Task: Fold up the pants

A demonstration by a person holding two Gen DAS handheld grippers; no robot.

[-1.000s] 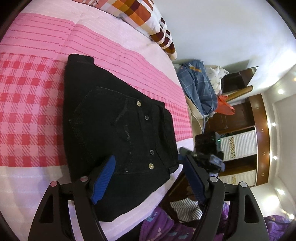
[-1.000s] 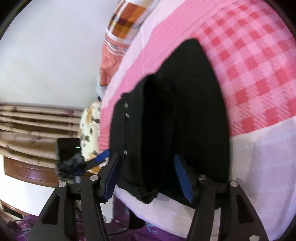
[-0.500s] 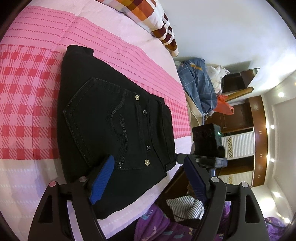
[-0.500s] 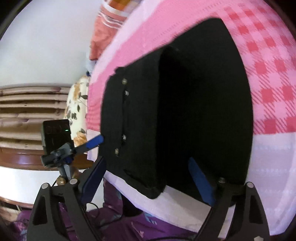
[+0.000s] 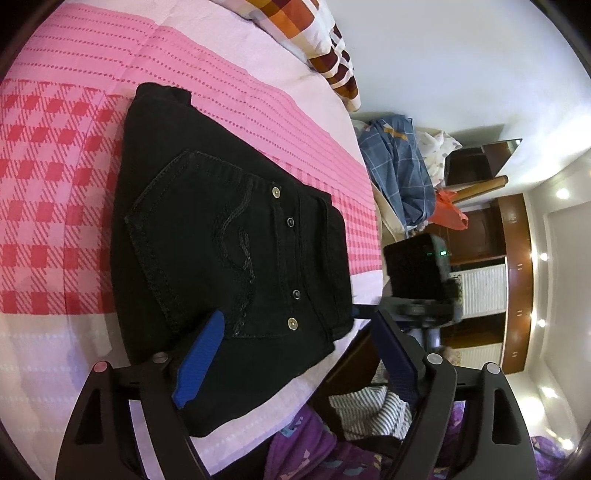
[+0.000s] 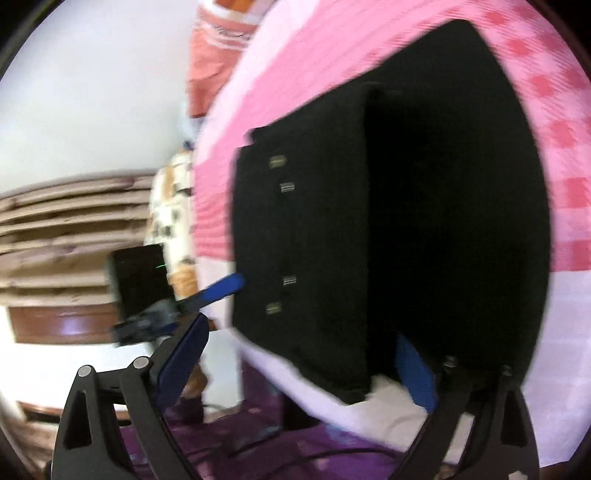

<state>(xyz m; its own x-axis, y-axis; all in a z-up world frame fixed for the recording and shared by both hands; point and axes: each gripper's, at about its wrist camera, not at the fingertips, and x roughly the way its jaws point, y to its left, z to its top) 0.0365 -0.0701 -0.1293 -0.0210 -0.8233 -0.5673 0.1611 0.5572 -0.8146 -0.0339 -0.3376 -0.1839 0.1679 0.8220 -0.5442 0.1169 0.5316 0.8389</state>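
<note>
The black pants (image 5: 229,258) lie folded on the pink checked bed (image 5: 55,206), near its edge. My left hand-held gripper (image 5: 295,354) has just been opening and stands wide over their near corner, gripping nothing. My right hand-held gripper (image 6: 299,365) gapes wide too, straddling their near edge, empty.

bed (image 5: 55,155): pink checked cover | on it: folded black pants (image 5: 221,251), probably pillow (image 5: 317,33)
</note>
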